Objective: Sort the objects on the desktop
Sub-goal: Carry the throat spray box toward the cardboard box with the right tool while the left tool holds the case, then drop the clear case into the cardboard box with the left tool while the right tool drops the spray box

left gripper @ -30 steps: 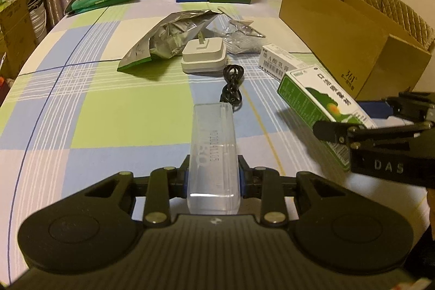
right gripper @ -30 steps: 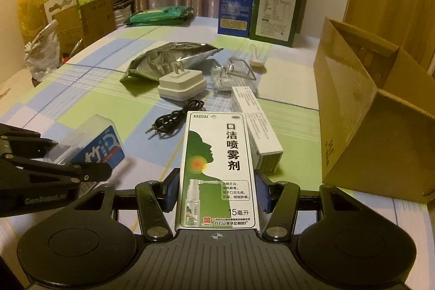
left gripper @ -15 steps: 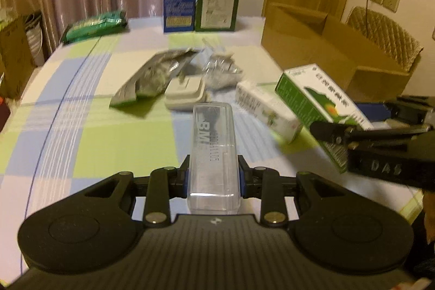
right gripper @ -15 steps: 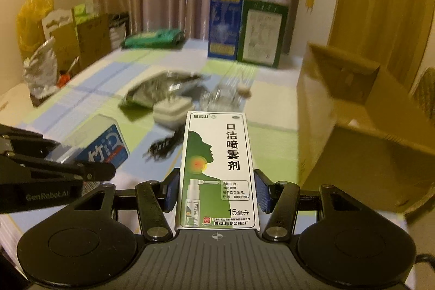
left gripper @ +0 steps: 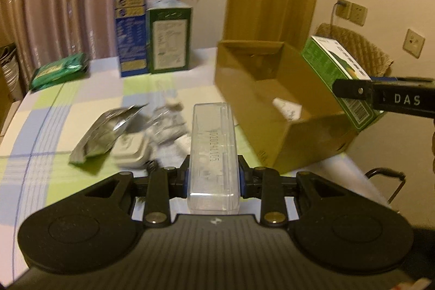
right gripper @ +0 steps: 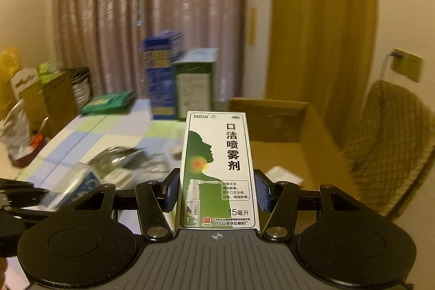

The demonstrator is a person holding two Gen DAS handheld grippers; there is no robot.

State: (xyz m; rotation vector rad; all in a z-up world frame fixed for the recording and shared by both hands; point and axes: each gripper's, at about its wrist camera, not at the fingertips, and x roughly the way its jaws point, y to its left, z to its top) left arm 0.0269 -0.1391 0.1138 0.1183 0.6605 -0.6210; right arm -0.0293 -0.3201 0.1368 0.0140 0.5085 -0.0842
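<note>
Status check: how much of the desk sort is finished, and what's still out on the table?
Done: one white item already lies in the cardboard box. In hand: the left gripper is shut on a clear plastic case, the right gripper on a green-and-white throat spray box, both lifted near the box. Left: foil pouch, white charger, clear wrappers.

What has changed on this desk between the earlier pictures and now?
Both grippers rose from the table toward the cardboard box, carrying their loads. The left gripper keeps the clear case; the right gripper keeps the green spray box. Nothing was taken or released. The foil bag and charger stayed put.
</note>
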